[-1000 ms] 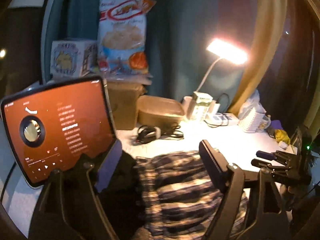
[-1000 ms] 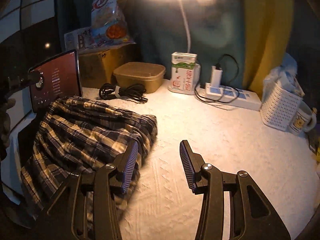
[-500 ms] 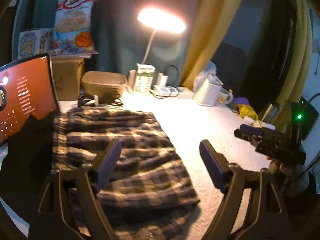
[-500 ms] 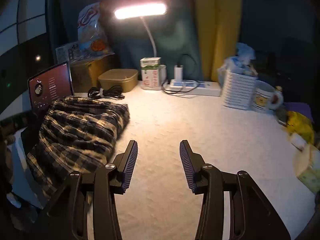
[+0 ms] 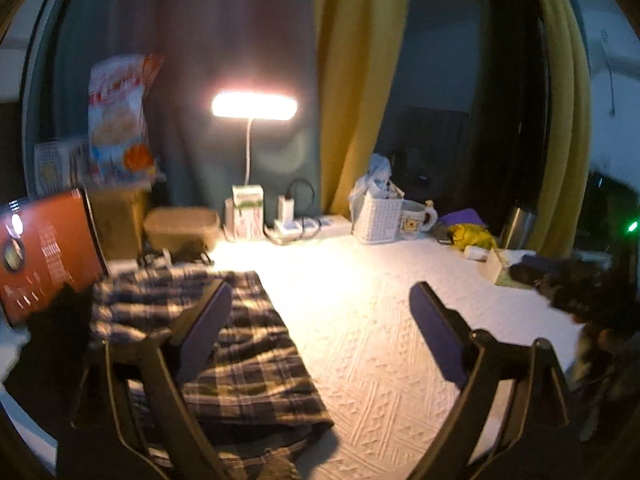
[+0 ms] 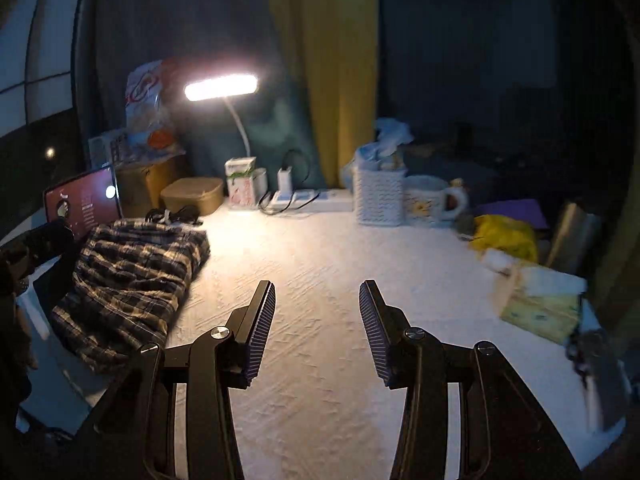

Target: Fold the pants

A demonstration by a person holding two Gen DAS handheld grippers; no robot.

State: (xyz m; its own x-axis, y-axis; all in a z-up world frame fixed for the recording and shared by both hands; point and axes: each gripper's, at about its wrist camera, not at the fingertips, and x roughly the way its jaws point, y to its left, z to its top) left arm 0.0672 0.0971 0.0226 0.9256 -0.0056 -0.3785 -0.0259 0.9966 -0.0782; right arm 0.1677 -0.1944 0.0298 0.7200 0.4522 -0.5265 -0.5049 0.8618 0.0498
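Plaid pants (image 5: 224, 344) near edge cut off, blurred; left tool (image 5: 320, 320) opening, right tool (image 6: 317, 320) spread, both empty.

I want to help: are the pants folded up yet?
Folded: the pants lie in a compact, doubled-over bundle on the bedspread.
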